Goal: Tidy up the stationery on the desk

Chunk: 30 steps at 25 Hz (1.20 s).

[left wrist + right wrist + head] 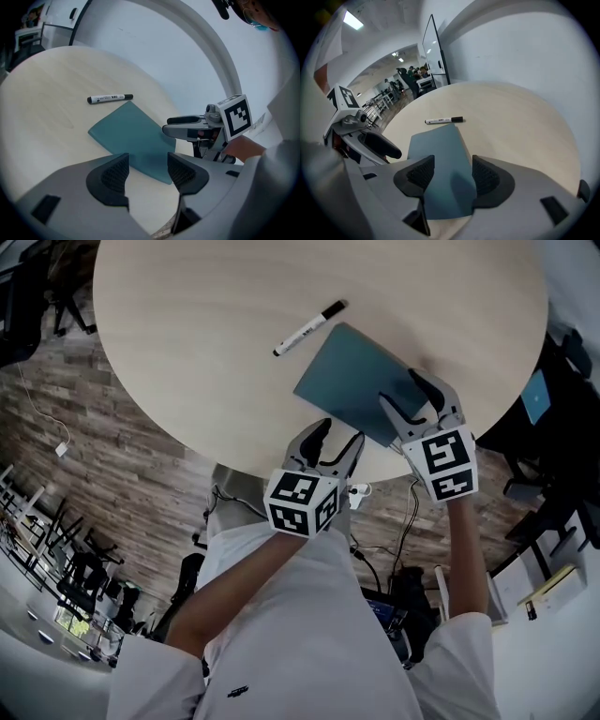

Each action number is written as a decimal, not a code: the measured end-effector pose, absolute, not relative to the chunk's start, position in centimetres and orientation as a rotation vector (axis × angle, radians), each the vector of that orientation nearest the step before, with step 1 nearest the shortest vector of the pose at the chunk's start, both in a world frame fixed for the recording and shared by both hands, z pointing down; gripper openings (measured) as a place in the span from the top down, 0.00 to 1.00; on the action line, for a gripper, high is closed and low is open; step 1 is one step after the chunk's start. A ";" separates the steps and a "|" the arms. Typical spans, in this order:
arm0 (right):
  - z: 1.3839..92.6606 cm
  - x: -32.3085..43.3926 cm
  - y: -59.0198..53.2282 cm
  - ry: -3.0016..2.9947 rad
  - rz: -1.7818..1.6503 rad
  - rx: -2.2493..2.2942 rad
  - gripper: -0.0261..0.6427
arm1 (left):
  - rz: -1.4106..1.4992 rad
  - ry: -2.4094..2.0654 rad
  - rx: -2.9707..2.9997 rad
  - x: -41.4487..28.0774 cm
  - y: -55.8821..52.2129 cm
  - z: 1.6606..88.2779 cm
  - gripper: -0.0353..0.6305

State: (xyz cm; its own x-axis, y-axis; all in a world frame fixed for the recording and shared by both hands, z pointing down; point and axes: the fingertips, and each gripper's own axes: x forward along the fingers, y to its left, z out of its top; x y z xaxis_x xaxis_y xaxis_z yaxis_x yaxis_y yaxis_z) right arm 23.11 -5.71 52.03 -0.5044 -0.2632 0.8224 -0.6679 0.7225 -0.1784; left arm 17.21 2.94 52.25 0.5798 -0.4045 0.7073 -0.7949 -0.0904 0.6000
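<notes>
A teal notebook [361, 381] lies flat on the round pale-wood table [187, 352], near its front edge. Just beyond it lies a white marker with a black cap [309, 327]. My right gripper [412, 395] stands open over the notebook's near right corner, and the cover shows between its pads [451, 178] without them pressing on it. My left gripper [339, 437] is open at the table's front edge, just short of the notebook's near corner [133, 136], with nothing between its fingers. The marker [110, 98] lies well beyond both grippers.
The tabletop stretches bare to the left and behind the marker [444, 120]. A curved white wall runs past the far side. Below the table's edge are a wood-plank floor [112, 474], cables and black chairs [84, 577]. A whiteboard [436, 47] stands far off.
</notes>
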 end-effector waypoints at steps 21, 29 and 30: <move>54.8 23.4 -7.3 -2.026 0.563 0.456 0.79 | 0.473 -1.137 1.492 16.1 1.8 55.5 0.66; 55.3 23.6 -7.3 -2.002 0.542 0.469 0.79 | 0.418 -1.146 1.377 16.1 2.3 56.7 0.61; 55.2 23.6 -7.3 -2.001 0.542 0.475 0.79 | 0.410 -1.145 1.379 16.0 2.3 56.7 0.62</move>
State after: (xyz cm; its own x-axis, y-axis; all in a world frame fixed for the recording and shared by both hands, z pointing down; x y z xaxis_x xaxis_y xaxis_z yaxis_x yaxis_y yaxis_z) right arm 23.62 -7.28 55.25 -0.4518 -0.1045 0.8860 -0.5371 0.8248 -0.1766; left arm 15.97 2.26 56.70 0.4467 -0.3759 0.8119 -0.8056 0.2257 0.5478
